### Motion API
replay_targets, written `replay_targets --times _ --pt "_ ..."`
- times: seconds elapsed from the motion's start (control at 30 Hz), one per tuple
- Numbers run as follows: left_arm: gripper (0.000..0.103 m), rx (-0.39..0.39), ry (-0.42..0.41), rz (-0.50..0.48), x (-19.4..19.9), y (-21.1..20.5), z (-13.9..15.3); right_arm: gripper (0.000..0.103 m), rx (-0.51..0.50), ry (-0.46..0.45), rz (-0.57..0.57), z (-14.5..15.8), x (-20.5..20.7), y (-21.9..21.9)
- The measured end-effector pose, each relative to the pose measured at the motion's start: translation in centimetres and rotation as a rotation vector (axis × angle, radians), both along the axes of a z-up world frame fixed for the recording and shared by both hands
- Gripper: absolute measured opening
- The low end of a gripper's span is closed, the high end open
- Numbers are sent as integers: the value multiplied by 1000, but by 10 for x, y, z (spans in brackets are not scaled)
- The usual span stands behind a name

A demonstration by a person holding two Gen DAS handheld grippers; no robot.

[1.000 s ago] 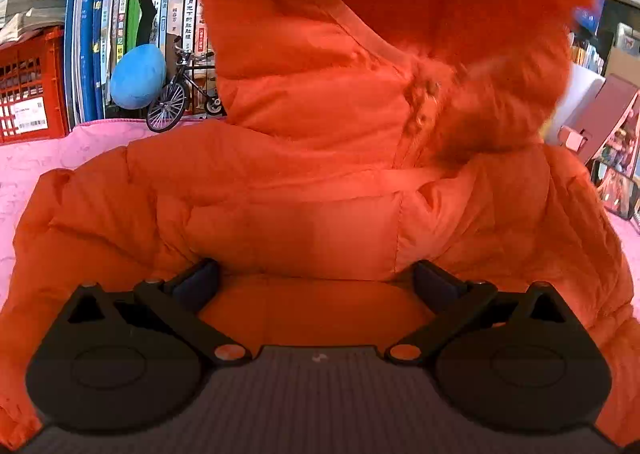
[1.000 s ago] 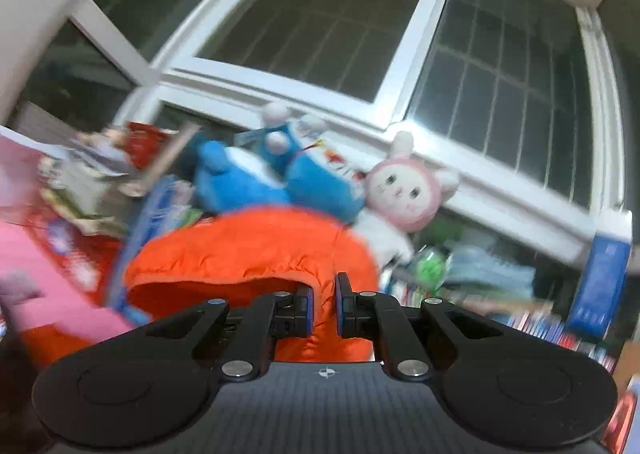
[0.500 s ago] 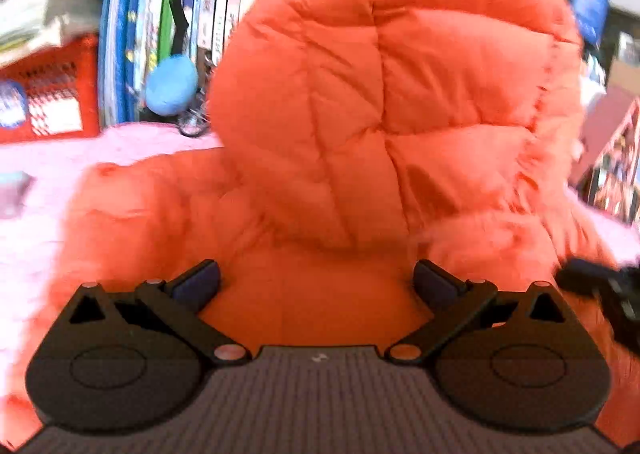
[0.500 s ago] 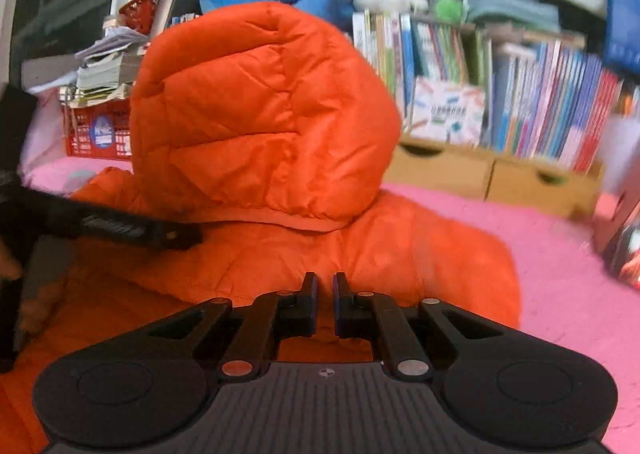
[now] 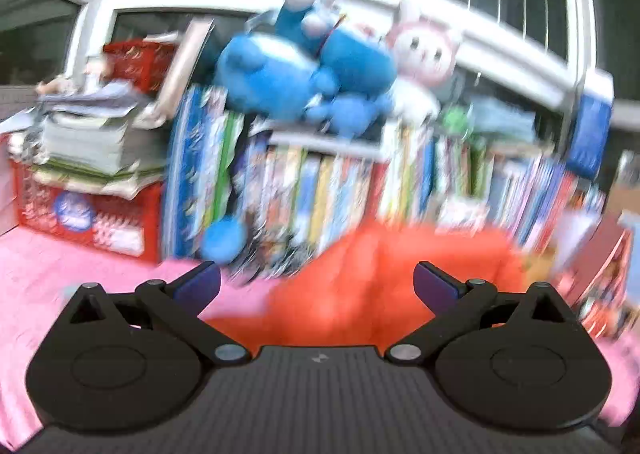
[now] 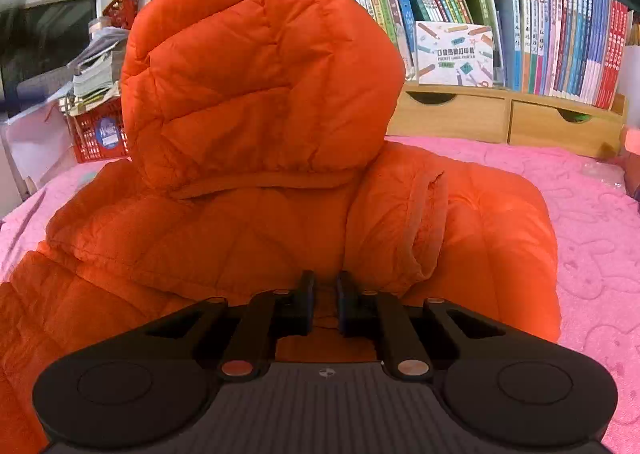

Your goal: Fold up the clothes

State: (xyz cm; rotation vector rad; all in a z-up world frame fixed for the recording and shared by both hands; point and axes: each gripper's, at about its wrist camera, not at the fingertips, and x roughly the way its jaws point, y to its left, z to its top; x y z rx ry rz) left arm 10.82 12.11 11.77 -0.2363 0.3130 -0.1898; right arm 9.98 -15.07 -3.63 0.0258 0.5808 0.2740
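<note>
Right hand-held gripper [image 6: 324, 304] is closed down to a thin slit, and I see orange fabric of the jacket [image 6: 256, 189] in that slit – looks pinched, though the contact itself is partly hidden by the fingers [image 6: 304, 306]. I have it angled down onto the garment. Jacket lies spread on the pink cover [image 6: 592, 221] directly ahead of and under this gripper, quilted hood [image 6: 256, 65] standing upright just beyond the fingertips, a sleeve bunched to the right of them. Past the hood: a wooden drawer unit [image 6: 508, 117] with a row of books [image 6: 560, 41] on top; red crate [image 6: 100, 133] off to the left.

Left hand-held gripper [image 5: 316, 286] – jaws wide apart, nothing between them. I'm getting a motion-blurred view here. Orange jacket [image 5: 384, 286] sits low ahead of it, between and beyond the two fingertips, not touching either pad as far as I can tell. Farther ahead are the bookshelf [image 5: 320, 197], blue plush toys [image 5: 304, 73] and a pink plush rabbit [image 5: 424, 61] on top, window frames above.
</note>
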Motion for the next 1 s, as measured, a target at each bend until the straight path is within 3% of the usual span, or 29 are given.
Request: replay_targets --times 0.17,0.23,0.37,0.43,0.47,0.5,0.57,0.67,0.9,1.0 --pt "103 -481 239 -303 36 4 10 16 30 2 0 0 1 -4" --pt "103 -617 342 -298 58 4 6 17 41 4 1 0 1 -6" --pt "102 -716 535 -181 99 -1 -12 19 50 3 3 0 2 -7" --pt "96 -837 640 -125 113 1 -32 20 54 2 5 0 2 -8" --pt "84 -900 678 -99 117 2 -43 22 58 2 6 0 1 -9" --pt "64 -959 709 -73 120 3 -53 23 63 2 7 0 1 -9" --pt "41 -991 743 -34 123 4 -66 25 72 3 11 0 1 -11" --pt "21 -946 702 -8 121 2 -74 28 84 5 15 0 1 -12" --pt "14 -890 517 -82 110 7 -67 35 95 10 33 0 1 -12" --pt "14 -782 417 -137 95 6 -54 46 96 17 56 0 1 -10"
